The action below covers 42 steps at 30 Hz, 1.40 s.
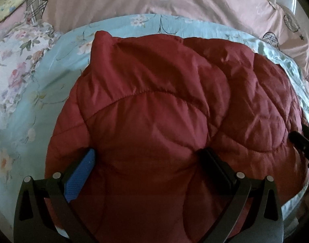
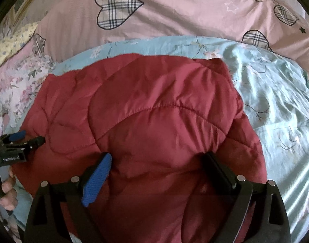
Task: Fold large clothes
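A dark red quilted puffer jacket [image 1: 164, 111] lies folded on a light blue floral sheet [image 1: 53, 77]; it also shows in the right wrist view [image 2: 154, 111]. My left gripper [image 1: 148, 156] is open, its blue pad and black pad pressed into the jacket's near left part. My right gripper [image 2: 156, 158] is open, its fingers pressed into the jacket's near right part. The right gripper's tip shows at the right edge of the left wrist view [image 1: 302, 139]. The left gripper shows at the left edge of the right wrist view [image 2: 23, 139], held by a hand [image 2: 8, 192].
A pink duvet with plaid hearts [image 2: 174, 16] lies bunched along the far side. A white floral pillow [image 1: 17, 64] sits at the left and a yellow floral one [image 1: 11, 2] at the far left. Sunlit blue sheet [image 2: 286, 121] spreads to the right.
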Each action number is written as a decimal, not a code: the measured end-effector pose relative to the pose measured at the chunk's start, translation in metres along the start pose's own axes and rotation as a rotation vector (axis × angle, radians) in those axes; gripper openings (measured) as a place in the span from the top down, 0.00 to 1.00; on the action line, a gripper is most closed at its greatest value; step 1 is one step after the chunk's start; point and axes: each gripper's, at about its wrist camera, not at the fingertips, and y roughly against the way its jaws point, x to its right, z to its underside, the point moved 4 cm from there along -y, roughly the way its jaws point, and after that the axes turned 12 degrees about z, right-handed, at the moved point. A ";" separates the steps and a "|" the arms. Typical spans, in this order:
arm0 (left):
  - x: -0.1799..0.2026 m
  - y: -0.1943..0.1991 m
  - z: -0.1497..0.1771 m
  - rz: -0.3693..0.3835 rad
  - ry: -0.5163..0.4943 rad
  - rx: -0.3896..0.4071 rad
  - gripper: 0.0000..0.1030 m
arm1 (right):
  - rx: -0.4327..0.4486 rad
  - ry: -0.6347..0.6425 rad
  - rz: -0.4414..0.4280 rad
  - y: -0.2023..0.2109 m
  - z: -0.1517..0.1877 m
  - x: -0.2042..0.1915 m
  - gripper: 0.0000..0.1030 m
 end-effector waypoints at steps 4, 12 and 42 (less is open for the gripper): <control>0.003 0.028 0.010 0.032 0.020 0.034 0.00 | 0.037 -0.014 -0.029 0.034 0.007 0.006 0.11; 0.012 0.064 0.049 0.037 -0.014 0.050 0.00 | 0.061 0.003 -0.073 0.085 0.041 0.008 0.10; 0.046 0.105 0.093 -0.087 -0.083 0.006 0.00 | -0.020 0.052 -0.010 0.125 0.090 -0.026 0.07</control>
